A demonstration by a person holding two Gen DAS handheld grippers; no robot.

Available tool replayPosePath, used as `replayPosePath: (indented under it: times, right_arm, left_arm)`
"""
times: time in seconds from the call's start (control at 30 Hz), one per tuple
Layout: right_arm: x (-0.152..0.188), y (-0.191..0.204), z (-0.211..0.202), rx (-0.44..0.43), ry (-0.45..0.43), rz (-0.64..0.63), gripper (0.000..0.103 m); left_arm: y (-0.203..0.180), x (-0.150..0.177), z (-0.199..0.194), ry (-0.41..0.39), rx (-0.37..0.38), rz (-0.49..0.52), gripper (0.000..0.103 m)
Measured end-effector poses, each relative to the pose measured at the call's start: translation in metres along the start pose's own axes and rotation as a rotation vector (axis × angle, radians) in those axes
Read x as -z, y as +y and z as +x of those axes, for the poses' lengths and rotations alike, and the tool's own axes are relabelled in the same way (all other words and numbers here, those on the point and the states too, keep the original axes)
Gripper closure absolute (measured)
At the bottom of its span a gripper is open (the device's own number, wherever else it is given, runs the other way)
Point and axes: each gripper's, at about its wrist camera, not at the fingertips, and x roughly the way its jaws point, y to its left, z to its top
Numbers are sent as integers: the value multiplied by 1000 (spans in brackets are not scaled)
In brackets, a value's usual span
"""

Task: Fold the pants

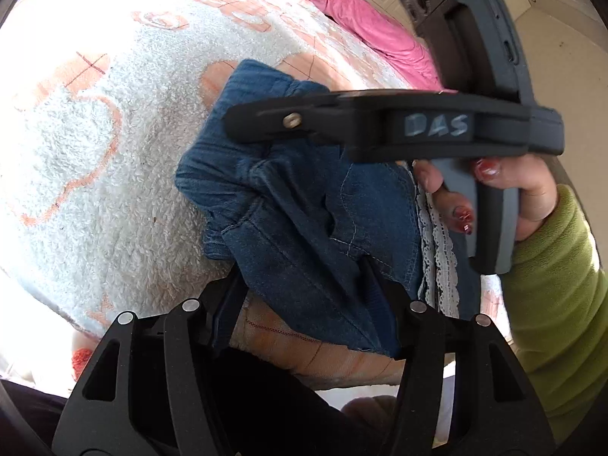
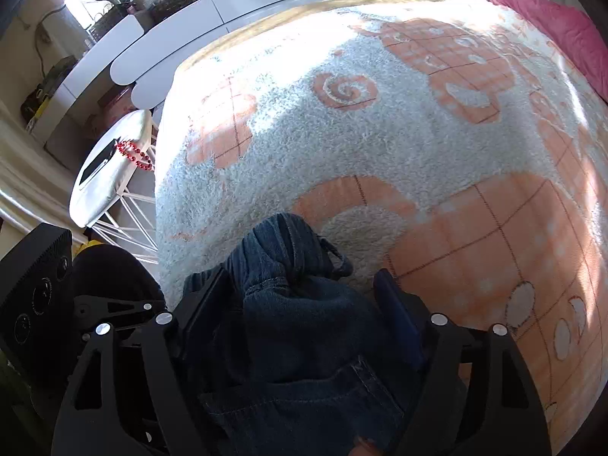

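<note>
**Denim Pants Bunched on Fleece Blanket, Both Grippers Engaged**

The pants (image 1: 304, 205) are dark blue denim with pale contrast stitching along the seams. They lie crumpled in a thick, rounded heap near the edge of a bed, at 6 o'clock in the right wrist view and at centre in the left wrist view. A strip of white lace trim (image 1: 437, 250) runs along the heap's 3 o'clock edge.

The supporting surface is a blanket (image 2: 380, 144) of shaggy white fleece with peach patches crossed by thin red grid lines and spiral motifs. A pink quilted cover (image 1: 361, 11) lies at 1 o'clock in the left wrist view.

Left gripper (image 1: 304, 296): matte black fingers, partly closed, with a flat fold of denim passing between them. The fabric lies against both finger faces; the grip reads as closed on the pants.

Right gripper (image 2: 304, 304): black fingers straddling the bunched denim. The left-hand finger (image 2: 205, 296) sits against the cloth; a gap shows beside the other finger at 3 o'clock, so a firm hold cannot be confirmed.

In the left wrist view, a hand (image 1: 520, 193) with red-painted nails and a green fleece sleeve (image 1: 558, 304) holds the right gripper's grey handle at 3 o'clock
</note>
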Motion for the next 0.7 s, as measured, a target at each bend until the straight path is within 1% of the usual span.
replayPosePath:
  times: [0.03, 0.07, 0.1, 0.13, 0.2, 0.27, 0.37, 0.5, 0.6, 0.7]
  right_arm:
    - [0, 2, 1, -18, 1, -3, 50]
    - [0, 4, 1, -10, -2, -13, 50]
    - [1, 5, -1, -7, -7, -26, 53]
    - [2, 6, -5, -10, -19, -37, 55]
    - [5, 5, -18, -21, -45, -32, 63]
    - [10, 2, -36, -47, -90, -28, 67]
    - [21, 0, -63, -64, -151, -38, 68]
    - [39, -4, -98, -76, -214, -32, 69]
    - [54, -7, -122, -78, -259, -26, 68]
    - [70, -11, -144, -68, -298, -25, 68]
  left_arm:
    - [1, -1, 1, 0, 4, -7, 52]
    - [3, -1, 1, -2, 9, -13, 52]
    - [5, 2, -2, -10, 13, -22, 52]
    - [6, 4, -4, -16, 13, -27, 52]
    - [6, 7, -6, -26, 2, -24, 52]
    - [4, 9, -9, -31, 10, -30, 48]
    - [-6, 12, -10, -40, 8, -24, 48]
    - [-17, 14, -9, -36, 13, -23, 44]
    - [-32, 13, -4, -27, 57, -34, 44]
    - [-56, 12, -3, -32, 86, -4, 44]
